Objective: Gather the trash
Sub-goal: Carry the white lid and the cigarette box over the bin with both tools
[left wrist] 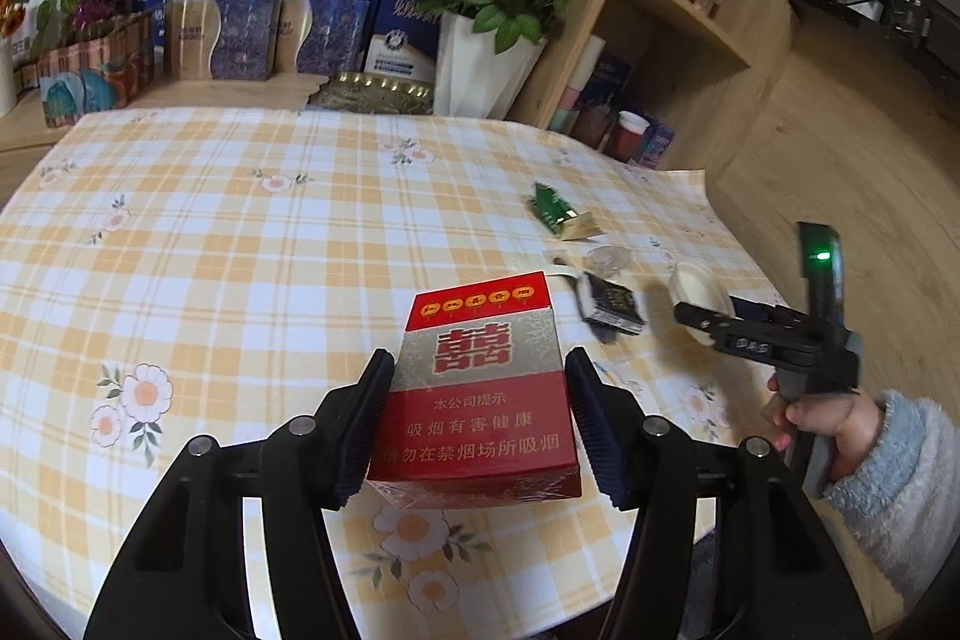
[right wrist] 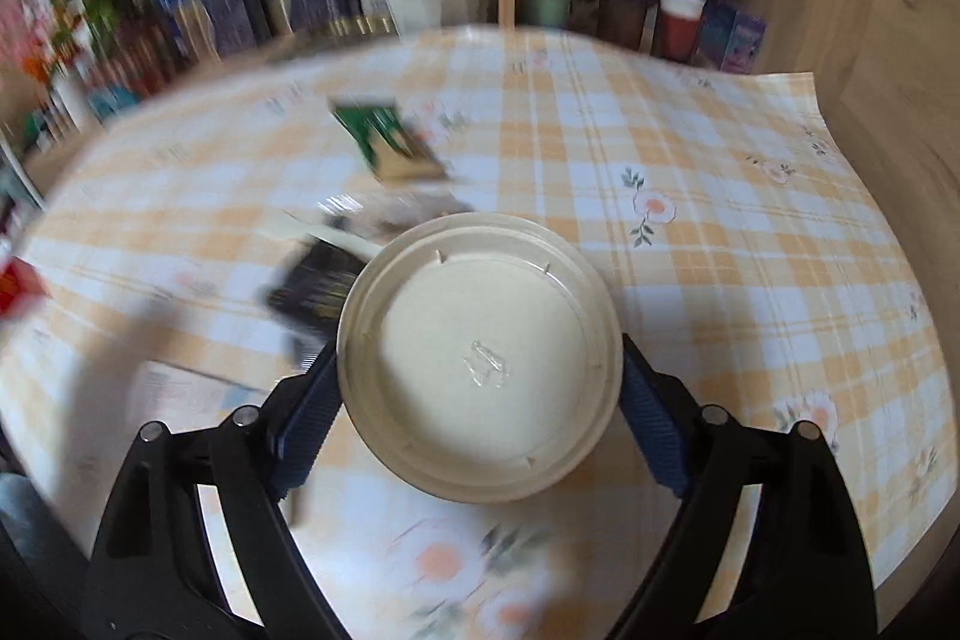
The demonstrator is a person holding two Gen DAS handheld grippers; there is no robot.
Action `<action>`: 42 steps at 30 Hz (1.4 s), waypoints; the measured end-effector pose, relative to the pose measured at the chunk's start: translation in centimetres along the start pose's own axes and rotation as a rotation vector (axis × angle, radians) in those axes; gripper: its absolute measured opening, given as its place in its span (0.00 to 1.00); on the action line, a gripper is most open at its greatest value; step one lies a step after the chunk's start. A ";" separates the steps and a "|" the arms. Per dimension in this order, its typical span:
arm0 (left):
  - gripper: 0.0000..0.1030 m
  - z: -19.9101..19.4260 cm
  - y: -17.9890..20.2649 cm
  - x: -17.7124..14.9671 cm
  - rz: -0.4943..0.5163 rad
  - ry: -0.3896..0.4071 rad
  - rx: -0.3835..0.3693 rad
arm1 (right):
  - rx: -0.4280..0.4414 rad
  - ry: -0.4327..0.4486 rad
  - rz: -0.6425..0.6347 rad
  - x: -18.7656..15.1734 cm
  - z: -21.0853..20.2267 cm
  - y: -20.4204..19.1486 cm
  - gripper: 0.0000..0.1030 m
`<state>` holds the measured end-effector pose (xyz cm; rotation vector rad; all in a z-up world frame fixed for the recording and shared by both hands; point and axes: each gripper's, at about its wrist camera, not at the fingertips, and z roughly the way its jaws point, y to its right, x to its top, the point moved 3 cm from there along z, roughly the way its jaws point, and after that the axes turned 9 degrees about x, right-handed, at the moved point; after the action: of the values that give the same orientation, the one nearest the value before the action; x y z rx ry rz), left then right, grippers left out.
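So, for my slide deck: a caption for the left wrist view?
Left hand-held gripper grips a red-and-silver cigarette pack above the orange plaid tablecloth.

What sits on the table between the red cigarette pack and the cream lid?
A dark crumpled wrapper lies between the red cigarette pack and cream lid, seen in the left wrist view.

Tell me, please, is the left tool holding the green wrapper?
No, the left tool grips a red cigarette pack, while the green wrapper lies apart on the table.
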<state>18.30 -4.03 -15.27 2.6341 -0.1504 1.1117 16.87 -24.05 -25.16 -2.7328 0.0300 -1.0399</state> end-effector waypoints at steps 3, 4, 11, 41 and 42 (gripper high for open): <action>0.56 -1.8 0.6 -0.9 0.022 0.025 0.020 | 0.056 0.072 -0.008 -1.1 -3.7 -1.4 0.82; 0.56 -2.2 0.5 -1.2 0.017 0.024 0.033 | 0.065 0.088 -0.016 -1.9 -5.1 -2.0 0.82; 0.55 -6.0 0.8 -4.2 0.037 0.051 0.023 | 0.110 0.150 0.003 -7.1 -9.8 -4.6 0.82; 0.55 -11.0 -0.6 -15.1 0.069 0.050 0.052 | 0.166 0.029 -0.180 -19.6 -9.3 -12.3 0.83; 0.55 -11.0 -0.5 -15.1 0.072 0.050 0.051 | 0.169 0.026 -0.187 -19.8 -9.3 -12.5 0.83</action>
<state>0.29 -0.47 -18.86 2.6616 -0.2106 1.2187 -4.77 -11.73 -28.73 -2.6073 -0.3013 -1.0716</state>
